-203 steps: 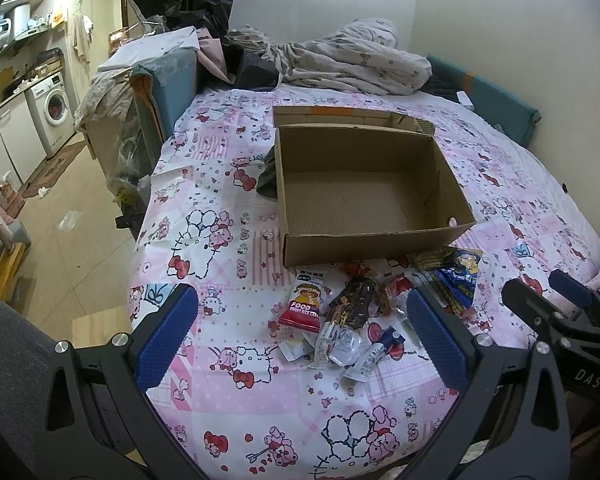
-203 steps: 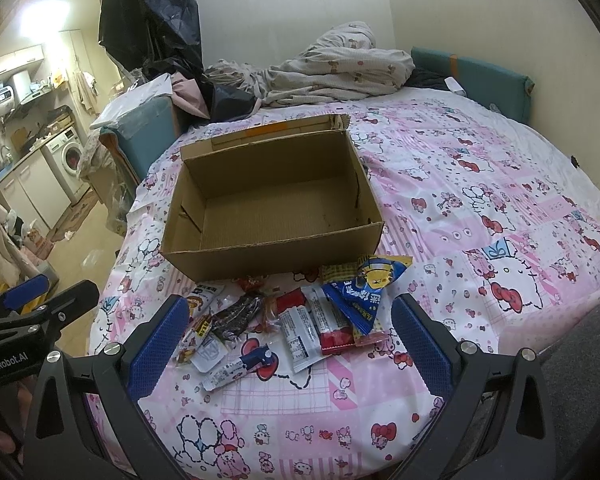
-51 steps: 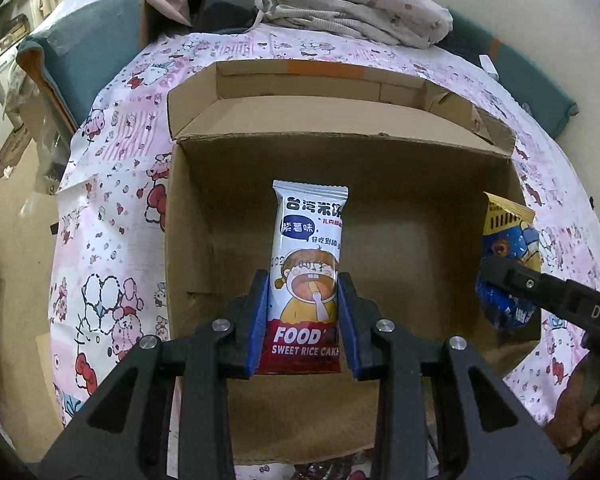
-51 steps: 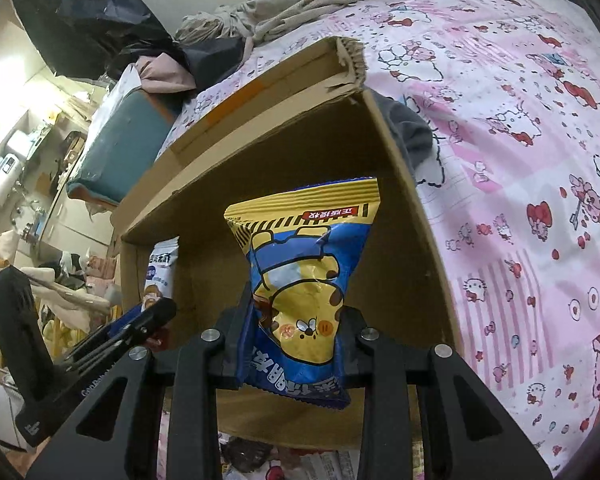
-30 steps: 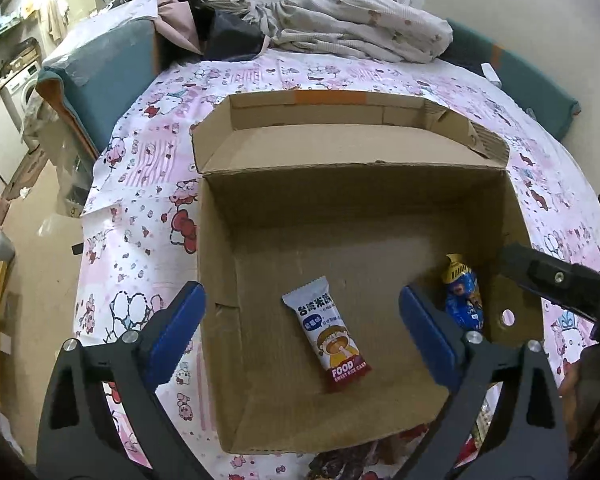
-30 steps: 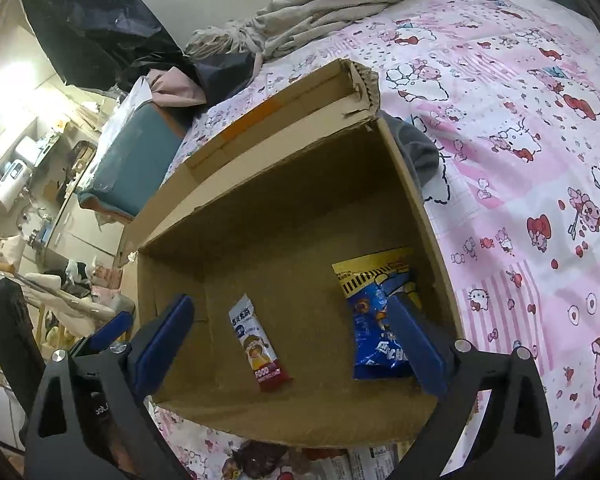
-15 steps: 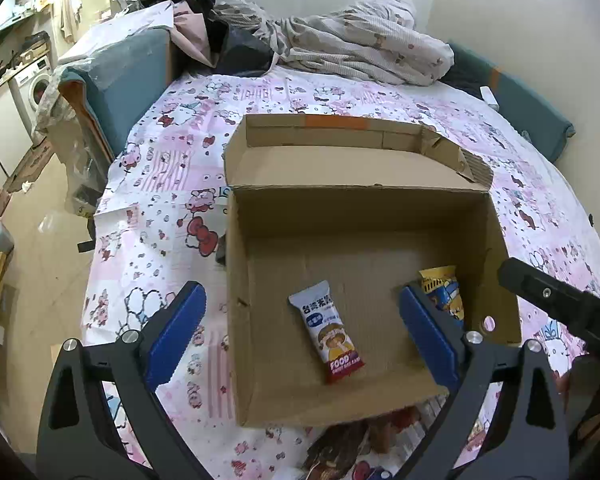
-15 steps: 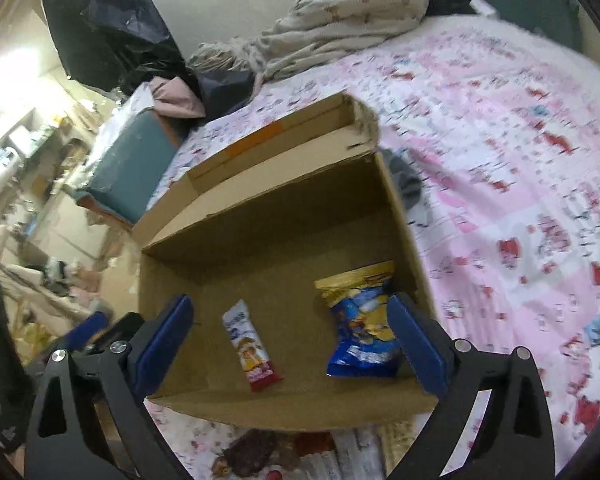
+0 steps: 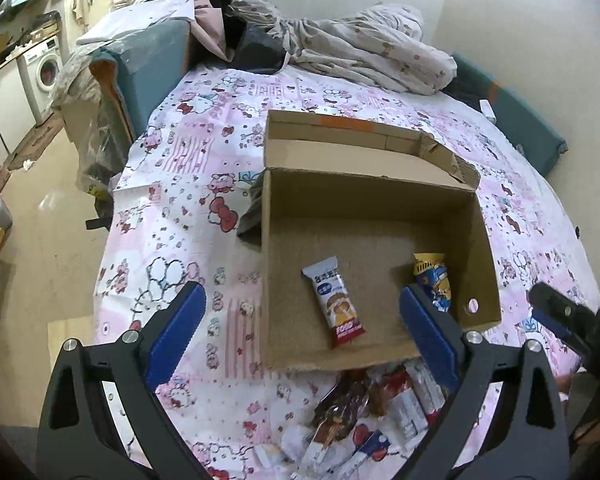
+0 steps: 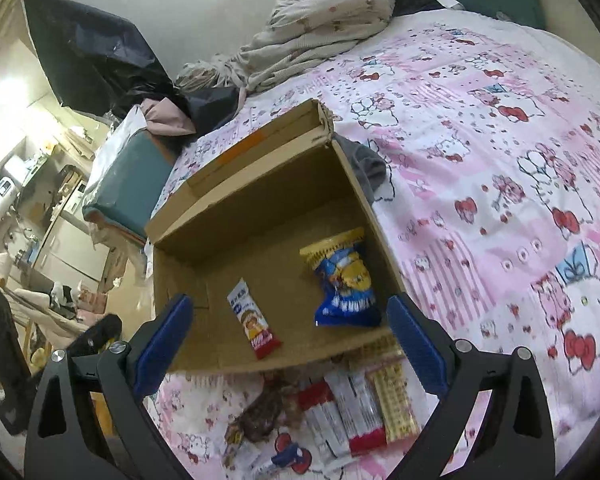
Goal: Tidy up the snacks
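Note:
An open cardboard box (image 9: 380, 200) (image 10: 260, 184) stands on the pink bedspread. Inside lie a white and red rice cake bar (image 9: 334, 298) (image 10: 254, 324) and a blue and yellow snack bag (image 9: 434, 280) (image 10: 346, 280). A pile of loose snack packets (image 9: 364, 412) (image 10: 328, 408) lies in front of the box. My left gripper (image 9: 300, 340) is open and empty, above the box's near edge. My right gripper (image 10: 288, 344) is open and empty, also above the near edge. The right gripper also shows in the left wrist view (image 9: 568, 320).
A crumpled blanket (image 9: 364, 56) (image 10: 312, 32) lies at the far side of the bed. A teal cushion (image 9: 520, 120) is by the wall. The bed's left edge drops to the floor (image 9: 40, 220). A dark cloth (image 9: 252, 216) lies beside the box.
Both grippers have pulled back and up from the box. The pile of packets in front of the box has come into view. The two snacks lie still inside.

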`<state>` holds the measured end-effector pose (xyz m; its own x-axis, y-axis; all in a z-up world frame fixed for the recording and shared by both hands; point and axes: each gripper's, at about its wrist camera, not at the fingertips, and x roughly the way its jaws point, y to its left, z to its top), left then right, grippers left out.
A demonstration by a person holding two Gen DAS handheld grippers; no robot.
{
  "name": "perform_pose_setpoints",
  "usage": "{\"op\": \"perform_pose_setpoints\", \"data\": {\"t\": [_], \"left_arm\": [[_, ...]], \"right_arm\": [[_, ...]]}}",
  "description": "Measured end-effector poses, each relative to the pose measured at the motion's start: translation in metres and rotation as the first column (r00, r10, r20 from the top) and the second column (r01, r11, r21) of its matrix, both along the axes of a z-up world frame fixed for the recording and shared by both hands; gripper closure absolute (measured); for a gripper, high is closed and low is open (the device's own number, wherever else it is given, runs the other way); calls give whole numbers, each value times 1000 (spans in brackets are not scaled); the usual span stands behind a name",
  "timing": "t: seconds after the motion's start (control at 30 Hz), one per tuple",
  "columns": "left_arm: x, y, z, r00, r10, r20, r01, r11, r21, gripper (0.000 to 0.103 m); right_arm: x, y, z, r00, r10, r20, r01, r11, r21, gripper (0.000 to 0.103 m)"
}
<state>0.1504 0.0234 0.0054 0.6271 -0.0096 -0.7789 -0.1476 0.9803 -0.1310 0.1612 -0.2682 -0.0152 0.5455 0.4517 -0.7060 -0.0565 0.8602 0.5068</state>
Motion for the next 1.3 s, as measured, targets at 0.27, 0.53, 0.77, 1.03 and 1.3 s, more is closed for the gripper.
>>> {"op": "perform_pose_setpoints", "data": {"t": [0.27,0.53,0.77,1.03,1.3], "left_arm": [[-22,18,-32,987,-2,-161,0,1000,-13,7],[-38,26,-92,911,-48,-409,-27,984,-174,32],[-47,-37,-118,835,-265,-482,193,962,-195,60],[-53,-70,-131,792,-318,-521,311,945,-102,95],[-58,-35,-79,890,-230,-394,191,972,-138,94]], "right_arm": [[-32,1,-10,998,-8,-59,7,1000,-18,3],[-41,3,-19,994,-37,-106,32,998,-49,3],[-41,4,-21,994,-10,-111,10,1000,2,9],[-40,3,-28,989,7,-147,-2,1000,31,10],[-41,3,-53,956,48,-288,-9,991,136,27]]}}
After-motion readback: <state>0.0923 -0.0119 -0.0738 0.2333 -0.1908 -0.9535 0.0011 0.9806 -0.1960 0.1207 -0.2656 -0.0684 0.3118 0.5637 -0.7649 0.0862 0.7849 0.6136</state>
